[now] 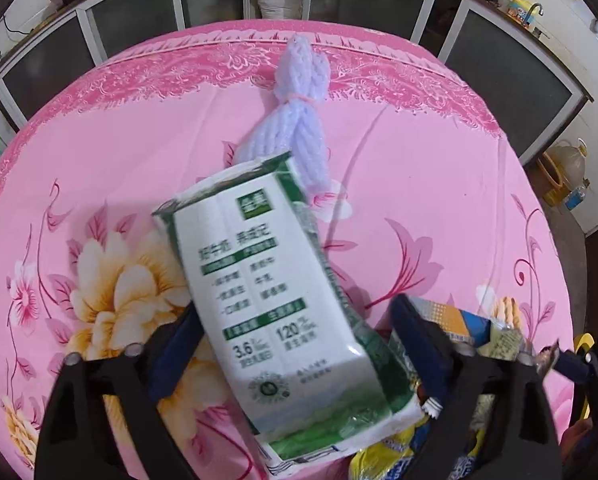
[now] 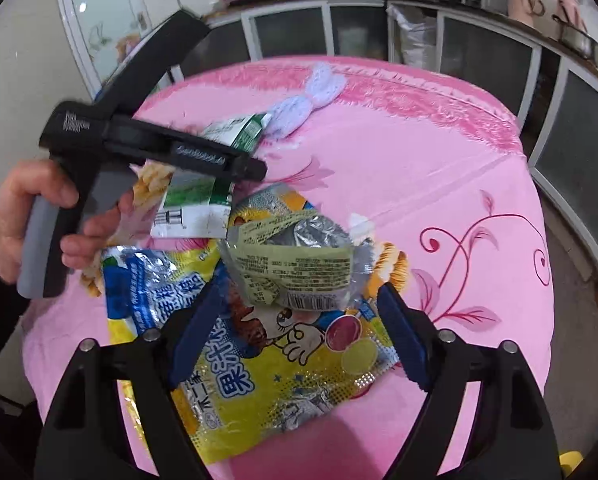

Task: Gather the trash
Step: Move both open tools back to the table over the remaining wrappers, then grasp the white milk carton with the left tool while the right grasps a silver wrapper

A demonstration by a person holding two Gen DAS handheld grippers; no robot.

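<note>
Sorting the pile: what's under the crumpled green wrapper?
The green wrapper lies on the yellow snack bag, overlapping an orange-blue wrapper. Whatever lies beneath them is covered.

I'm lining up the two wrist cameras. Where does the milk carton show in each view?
Left wrist: milk carton fills the centre, between the left tool's fingers.
Right wrist: carton upper left, partly hidden under the left tool.
Shared landmark: the white foam net just beyond the carton's far end.
</note>
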